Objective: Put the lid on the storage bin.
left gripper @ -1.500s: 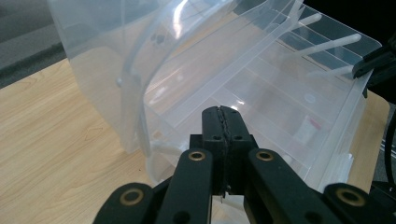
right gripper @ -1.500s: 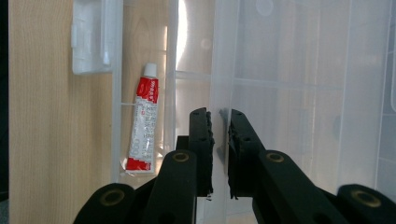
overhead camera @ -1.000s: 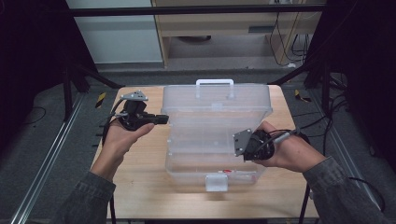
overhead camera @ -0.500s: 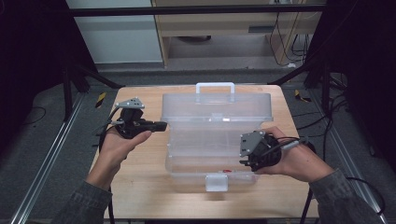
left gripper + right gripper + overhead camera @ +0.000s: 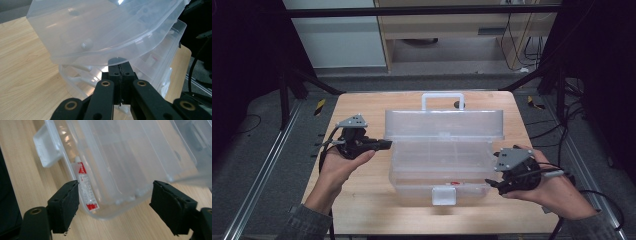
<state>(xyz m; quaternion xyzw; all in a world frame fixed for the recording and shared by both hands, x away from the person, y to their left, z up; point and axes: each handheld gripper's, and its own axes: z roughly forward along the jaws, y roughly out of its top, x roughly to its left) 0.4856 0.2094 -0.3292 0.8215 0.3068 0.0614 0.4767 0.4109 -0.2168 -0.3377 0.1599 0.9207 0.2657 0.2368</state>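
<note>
1. A light wooden table [image 5: 362, 200] in a dim room, with a grey floor and black frame bars around it, and a pale cabinet far behind.
2. On the middle of the table, a see-through plastic box [image 5: 439, 172], cloudy white, with its lid [image 5: 443, 125] lifted up at the back.
3. A white handle [image 5: 442, 100] on top of the lid, at the far side.
4. A white latch [image 5: 443, 196] on the front wall of the box, facing the person.
5. Thin walls inside the box, cutting it into small parts.
6. Inside, by the front wall near the latch, a small white tube [image 5: 85, 186] with red marks and a red end. Tiny print on it, too small to read.
7. No other writing to read anywhere.
8. Left gripper [image 5: 384, 145] held in the left hand [image 5: 343, 165], at the left side of the box, tips right at the edge under the lid. In the left gripper view, jaws pressed tight together with nothing between them.
9. Right gripper [image 5: 492, 186] held in the right hand [image 5: 557, 192], at the front right corner of the box. In the right gripper view, jaws spread wide apart, with the box corner between them and not touching either one.
</note>
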